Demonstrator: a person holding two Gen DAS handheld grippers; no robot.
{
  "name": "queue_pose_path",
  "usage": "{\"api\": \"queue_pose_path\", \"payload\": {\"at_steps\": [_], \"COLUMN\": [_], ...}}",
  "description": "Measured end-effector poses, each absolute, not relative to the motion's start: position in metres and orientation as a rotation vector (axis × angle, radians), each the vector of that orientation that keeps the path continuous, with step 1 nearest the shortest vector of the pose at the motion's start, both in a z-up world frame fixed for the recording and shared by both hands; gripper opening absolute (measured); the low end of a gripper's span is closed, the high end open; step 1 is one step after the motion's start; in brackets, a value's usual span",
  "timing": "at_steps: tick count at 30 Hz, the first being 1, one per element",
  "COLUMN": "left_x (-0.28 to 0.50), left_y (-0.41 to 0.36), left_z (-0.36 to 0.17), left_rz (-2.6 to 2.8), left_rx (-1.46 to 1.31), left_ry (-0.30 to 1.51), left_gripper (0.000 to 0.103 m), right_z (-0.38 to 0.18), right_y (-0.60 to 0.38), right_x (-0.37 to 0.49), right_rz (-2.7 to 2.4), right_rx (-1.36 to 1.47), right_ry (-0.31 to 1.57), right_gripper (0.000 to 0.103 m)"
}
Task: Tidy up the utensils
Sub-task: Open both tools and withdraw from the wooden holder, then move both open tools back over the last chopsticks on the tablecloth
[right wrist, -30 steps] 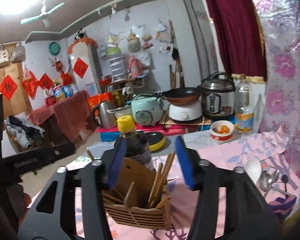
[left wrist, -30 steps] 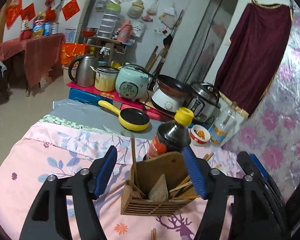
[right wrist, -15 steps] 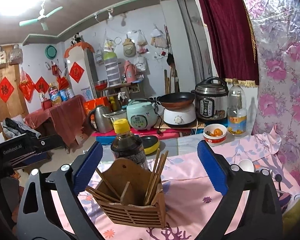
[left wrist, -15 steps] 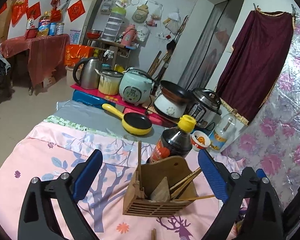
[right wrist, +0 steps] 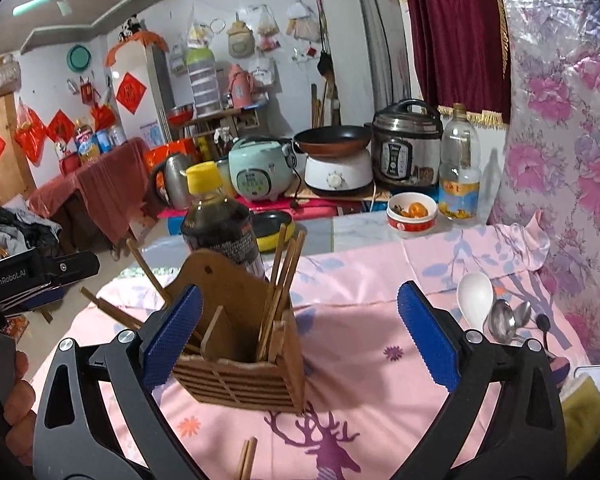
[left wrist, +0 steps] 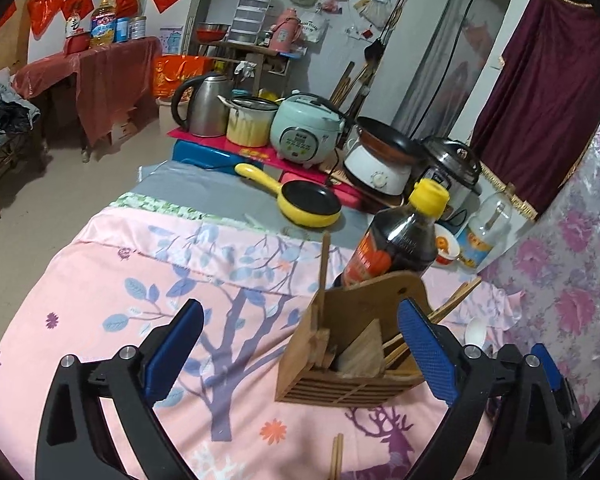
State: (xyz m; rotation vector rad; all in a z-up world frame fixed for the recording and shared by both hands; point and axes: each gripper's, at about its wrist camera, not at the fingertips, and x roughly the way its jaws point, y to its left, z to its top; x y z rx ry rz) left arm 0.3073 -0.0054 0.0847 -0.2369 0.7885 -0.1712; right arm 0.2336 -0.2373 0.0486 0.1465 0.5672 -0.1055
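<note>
Both grippers now stand with their jaws wide apart, whereas one second earlier the blue pads sat close on either side of the wooden utensil holder (left wrist: 352,356), so the holder appears to have been released onto the pink floral tablecloth (left wrist: 112,280). At far left in the right wrist view, the left gripper (left wrist: 300,356) frames bare cloth and the holder's left half; its fingers are spread and touch nothing. At centre, the holder stands upright on the cloth with chopsticks (right wrist: 282,280) leaning in its compartments, directly in front of a dark sauce bottle (right wrist: 216,224) with a yellow cap; this position keeps it within reach of both tools. A loose pair of chopsticks (right wrist: 246,460) lies on the cloth just in front of the holder, not yet sorted. Further right, the right gripper (right wrist: 300,340) is likewise open and empty, with its left pad beside the holder. At far right, a white spoon (right wrist: 475,292) and metal spoons (right wrist: 508,318) lie together near the table edge, probably the next items for collection
</note>
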Motion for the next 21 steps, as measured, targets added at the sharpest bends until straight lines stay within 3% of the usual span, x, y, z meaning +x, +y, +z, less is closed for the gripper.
{"api": "queue_pose_path", "payload": {"at_steps": [16, 21], "left_x": [0.233, 0.207], "left_y": [-0.006, -0.011], "left_z": [0.093, 0.074], "left_rz": [-0.13, -0.139], "left_rx": [-0.156, -0.083], "left_ry": [0.766, 0.786], "left_gripper": [0.097, 0.097], "right_z": [0.063, 0.051], "right_y": [-0.225, -0.224], "right_x": [0.167, 0.142], "right_rz": [-0.094, -0.103], "right_rx": [0.099, 0.065], "right_ry": [0.579, 0.614], "right_gripper": [0.097, 0.097]}}
